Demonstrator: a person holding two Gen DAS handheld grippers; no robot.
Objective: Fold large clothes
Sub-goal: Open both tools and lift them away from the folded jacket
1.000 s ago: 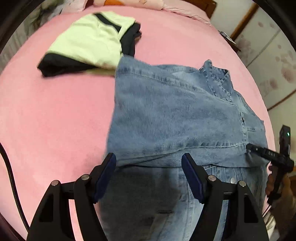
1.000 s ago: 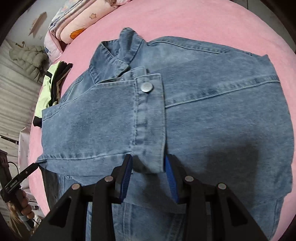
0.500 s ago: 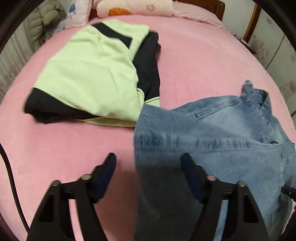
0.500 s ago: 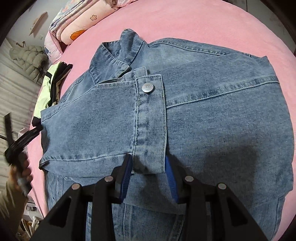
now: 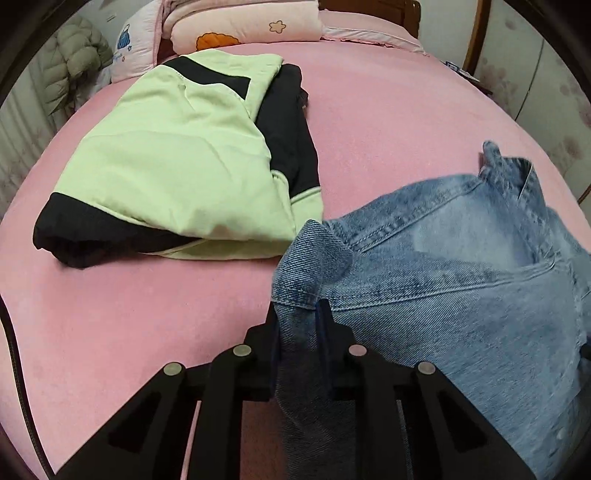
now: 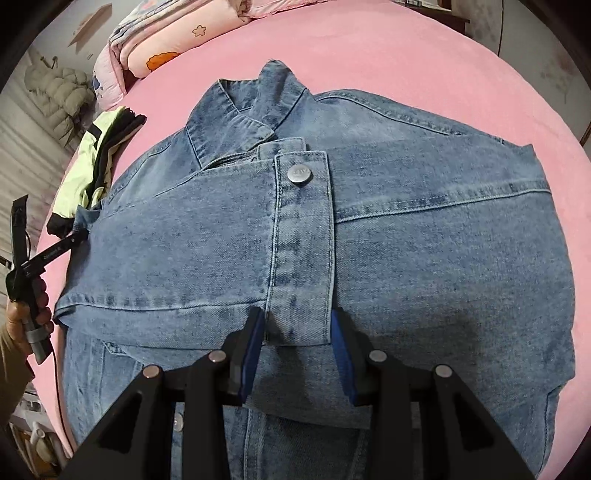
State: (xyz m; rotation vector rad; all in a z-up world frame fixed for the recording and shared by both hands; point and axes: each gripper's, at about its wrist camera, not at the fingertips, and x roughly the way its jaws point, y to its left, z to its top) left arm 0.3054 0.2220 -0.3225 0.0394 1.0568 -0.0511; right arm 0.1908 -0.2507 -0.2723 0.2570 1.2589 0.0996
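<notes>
A blue denim jacket lies on the pink bed with its sleeves folded across the body and the collar at the far end. My left gripper is shut on the jacket's left shoulder corner; it also shows in the right wrist view at the jacket's left edge. My right gripper stands partly open, one pad on each side of the folded sleeve cuff, which carries a metal button. I cannot tell whether the pads press the cuff.
A folded light-green and black garment lies on the bed just left of the jacket, touching its corner. Pink pillows and bedding are stacked at the head of the bed. A grey padded coat lies at far left.
My left gripper moved from the jacket's lower fold up to its left shoulder corner and closed on it. The right gripper stayed at the cuff.
</notes>
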